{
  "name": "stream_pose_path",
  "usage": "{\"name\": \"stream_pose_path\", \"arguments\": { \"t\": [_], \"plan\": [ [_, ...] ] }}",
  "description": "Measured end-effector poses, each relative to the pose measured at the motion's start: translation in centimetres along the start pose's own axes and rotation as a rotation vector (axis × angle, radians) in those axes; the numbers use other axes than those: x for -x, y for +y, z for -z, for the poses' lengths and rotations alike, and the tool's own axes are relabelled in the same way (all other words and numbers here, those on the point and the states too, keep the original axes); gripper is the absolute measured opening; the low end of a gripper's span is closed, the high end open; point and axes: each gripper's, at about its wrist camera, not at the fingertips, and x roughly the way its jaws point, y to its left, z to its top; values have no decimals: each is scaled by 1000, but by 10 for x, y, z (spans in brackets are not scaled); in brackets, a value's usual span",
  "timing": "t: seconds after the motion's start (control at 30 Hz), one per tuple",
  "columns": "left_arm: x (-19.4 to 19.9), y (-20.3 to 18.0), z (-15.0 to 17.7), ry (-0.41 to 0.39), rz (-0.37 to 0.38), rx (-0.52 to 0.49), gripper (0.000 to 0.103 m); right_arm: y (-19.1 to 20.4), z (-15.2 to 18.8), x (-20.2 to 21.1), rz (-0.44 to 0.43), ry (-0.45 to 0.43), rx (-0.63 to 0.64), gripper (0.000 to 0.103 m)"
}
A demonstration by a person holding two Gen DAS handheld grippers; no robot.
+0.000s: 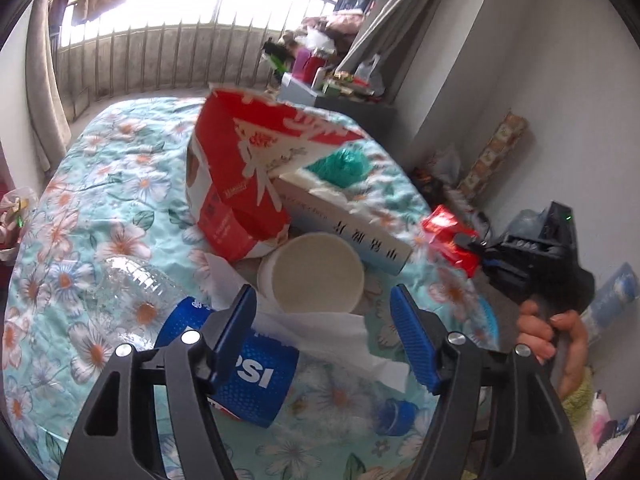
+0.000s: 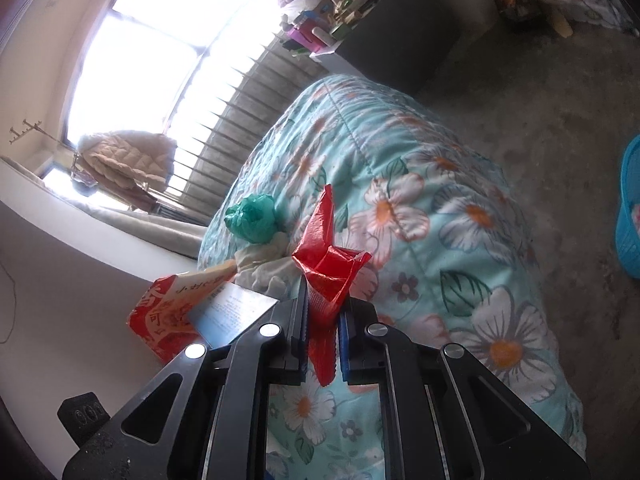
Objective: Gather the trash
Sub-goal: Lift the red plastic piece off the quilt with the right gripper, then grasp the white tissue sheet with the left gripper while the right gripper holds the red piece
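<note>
**Right tongs clamp a red wrapper above a littered floral bed**

A bed covered by a pale blue quilt (image 1: 80,216) printed with white and orange flowers fills both views. Litter lies heaped on it. The biggest piece is a red and white paper bag (image 1: 248,168), standing open and leaning on a long grey box (image 1: 352,224). A crumpled green plastic bag (image 1: 344,162) sits behind the box. A white paper cup (image 1: 316,268) lies on its side in front of the bag, its mouth facing the camera. Close to it are a clear plastic bottle (image 1: 132,280), a blue Pepsi cup (image 1: 252,380) on its side and a white tissue (image 1: 320,332).

The left gripper (image 1: 324,336) hangs over the tissue and the paper cup with its blue pads apart and nothing pinched between them.

The right gripper (image 2: 322,320), carried by a hand (image 1: 552,328) beside the bed, has its pads pressed together on a crumpled red wrapper (image 2: 326,256), held clear of the quilt. A blue basket (image 2: 630,208) stands on the floor, well apart from the bed.
</note>
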Motion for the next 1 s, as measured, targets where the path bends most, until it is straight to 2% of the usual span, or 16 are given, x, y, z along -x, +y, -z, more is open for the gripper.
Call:
{"name": "stream_pose_path", "arguments": {
  "t": [0.07,0.27,0.5,0.63,0.87,0.93,1.0],
  "plan": [
    [-4,2,4,30,-27,4,60,1,0,3,-2,-5,5,10],
    [4,12,14,52,-24,38,44,-1,-1,22,-1,-37,25,11],
    [3,19,16,60,6,67,12,-4,0,29,-6,-47,16,11],
    [9,20,16,28,13,59,0,-3,1,30,-9,-46,18,11],
    [32,23,11,-68,66,51,0,3,5,31,-17,-40,34,11],
    [38,25,10,-69,95,61,0,5,5,31,-21,-39,39,11],
    [42,32,11,-35,163,105,2,7,6,31,-23,-39,42,11]
  ]
}}
